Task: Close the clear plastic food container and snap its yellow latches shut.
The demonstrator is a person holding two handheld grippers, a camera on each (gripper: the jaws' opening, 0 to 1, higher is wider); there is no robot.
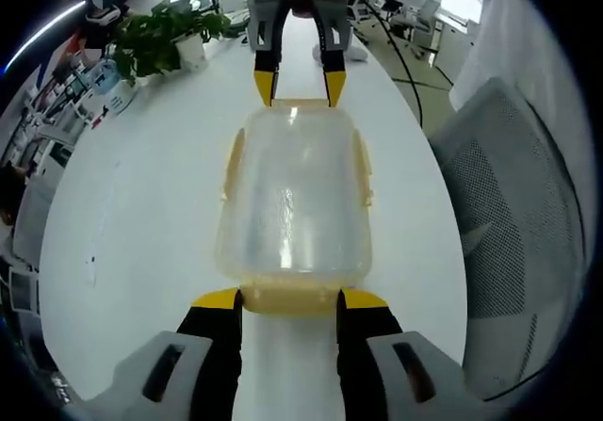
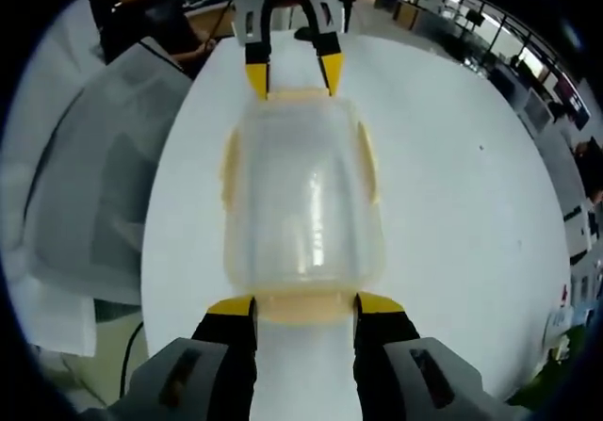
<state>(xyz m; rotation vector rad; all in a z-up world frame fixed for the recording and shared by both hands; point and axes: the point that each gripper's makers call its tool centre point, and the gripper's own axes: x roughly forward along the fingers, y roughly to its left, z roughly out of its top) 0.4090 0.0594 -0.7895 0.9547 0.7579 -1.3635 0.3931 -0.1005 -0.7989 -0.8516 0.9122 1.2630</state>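
Left gripper (image 1: 289, 299): I see my jaws spread wide at 6 o'clock, tips at the near end latch (image 1: 288, 298).
Right gripper (image 2: 305, 305): spread just as wide, tips at its own end latch (grip unclear).
Container (image 1: 294, 195): lid on, lying on the white table (image 1: 141, 223) between both grippers.
Plant (image 1: 160, 35): at 10 o'clock.

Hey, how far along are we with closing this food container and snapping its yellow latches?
Done: the lid sits on the clear container, which rests on the white table. In hand: the left gripper and the right gripper are open, each straddling the yellow latch at one end of the container. Left: whether those end latches and the side latches are snapped is unclear, so they still need checking.
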